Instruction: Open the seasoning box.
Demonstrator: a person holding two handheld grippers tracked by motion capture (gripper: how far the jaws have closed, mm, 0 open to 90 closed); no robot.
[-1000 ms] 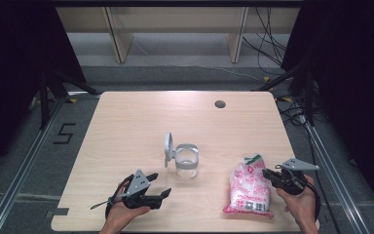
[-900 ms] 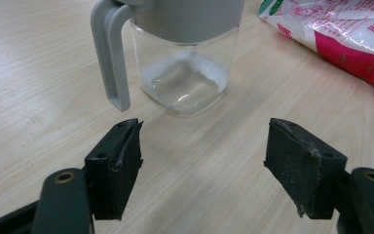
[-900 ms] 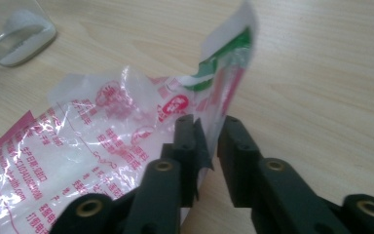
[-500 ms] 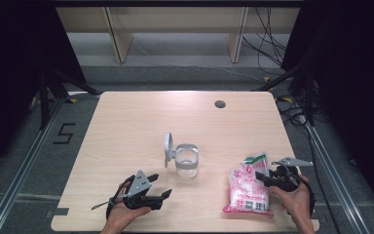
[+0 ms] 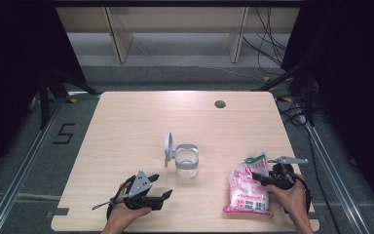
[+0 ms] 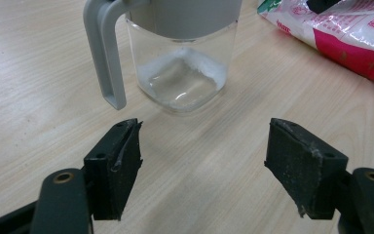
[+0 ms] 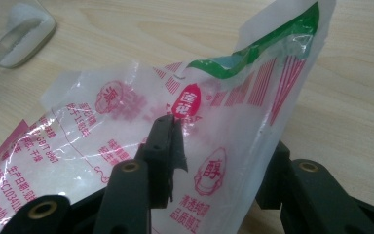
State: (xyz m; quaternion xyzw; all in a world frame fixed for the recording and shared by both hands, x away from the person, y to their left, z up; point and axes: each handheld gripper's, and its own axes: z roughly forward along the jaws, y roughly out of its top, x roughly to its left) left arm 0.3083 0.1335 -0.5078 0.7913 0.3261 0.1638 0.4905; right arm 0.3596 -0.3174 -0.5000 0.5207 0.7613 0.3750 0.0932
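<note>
A clear plastic jar [image 5: 187, 163] with a grey collar and its lid flipped open stands at mid-table; it holds a little white powder [image 6: 182, 80]. A pink and white bag [image 5: 247, 191] of white grains lies at the front right, its green-edged top raised. My right gripper [image 5: 259, 179] is at that top. Its jaws have just been opening, and in the right gripper view [image 7: 224, 141] the bag [image 7: 126, 131] stands loosely between them. My left gripper [image 5: 161, 186] rests near the front edge, open and empty [image 6: 202, 156], pointing at the jar [image 6: 182, 48].
The wooden table [image 5: 136, 126] has a dark round hole [image 5: 219, 104] at its back right. Cables lie on the floor to the right. A "5" marks the floor on the left.
The right gripper's jaws have spread apart at the bag's top, and the hand has edged slightly left. The left gripper, jar and bag have not moved.
</note>
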